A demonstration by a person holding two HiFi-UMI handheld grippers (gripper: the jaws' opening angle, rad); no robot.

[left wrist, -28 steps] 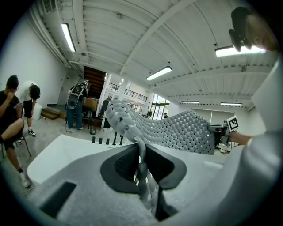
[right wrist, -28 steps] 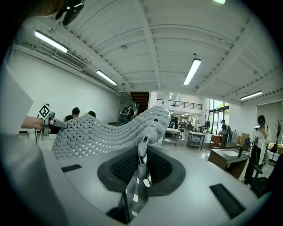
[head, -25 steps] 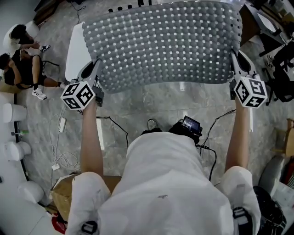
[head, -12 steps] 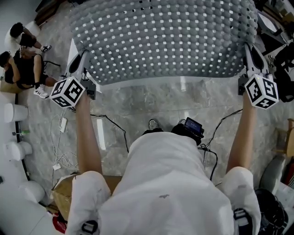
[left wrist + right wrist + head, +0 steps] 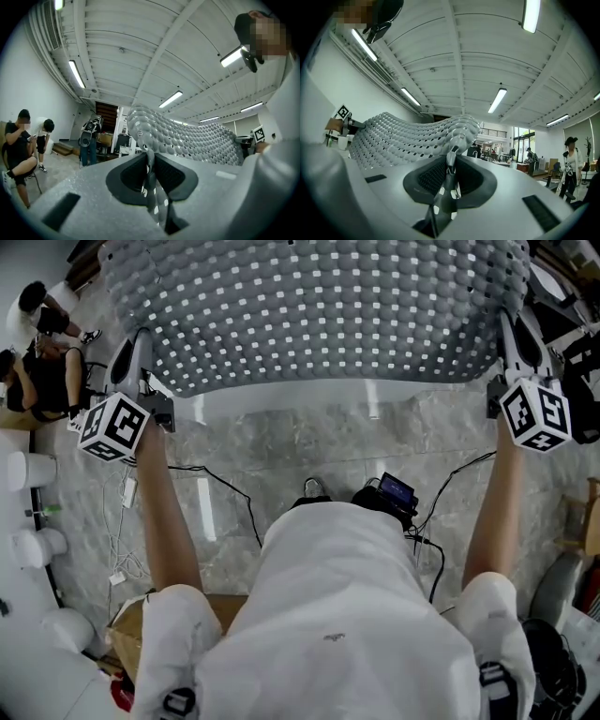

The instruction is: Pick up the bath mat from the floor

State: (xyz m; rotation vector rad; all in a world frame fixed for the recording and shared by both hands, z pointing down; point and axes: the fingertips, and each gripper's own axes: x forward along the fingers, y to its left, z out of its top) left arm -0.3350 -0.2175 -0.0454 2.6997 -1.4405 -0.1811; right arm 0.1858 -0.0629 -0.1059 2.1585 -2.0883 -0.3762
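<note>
The grey perforated bath mat (image 5: 319, 315) is lifted off the floor and spread wide between my two grippers, filling the top of the head view. My left gripper (image 5: 136, 357) is shut on the mat's left edge. In the left gripper view the mat's edge (image 5: 149, 180) is pinched between the dark pads, and the mat (image 5: 187, 138) sags away to the right. My right gripper (image 5: 517, 338) is shut on the right edge. The right gripper view shows the edge (image 5: 449, 180) clamped the same way, with the mat (image 5: 403, 136) stretching left.
A white panel (image 5: 309, 395) lies on the marble floor under the mat. Cables (image 5: 220, 493) and a small device (image 5: 394, 491) lie near my feet. Two people (image 5: 37, 352) sit at the far left. A cardboard box (image 5: 127, 634) is at the lower left.
Both grippers have risen and spread further apart with the mat, which now covers more of the top of the head view. The left gripper moved left and up.
</note>
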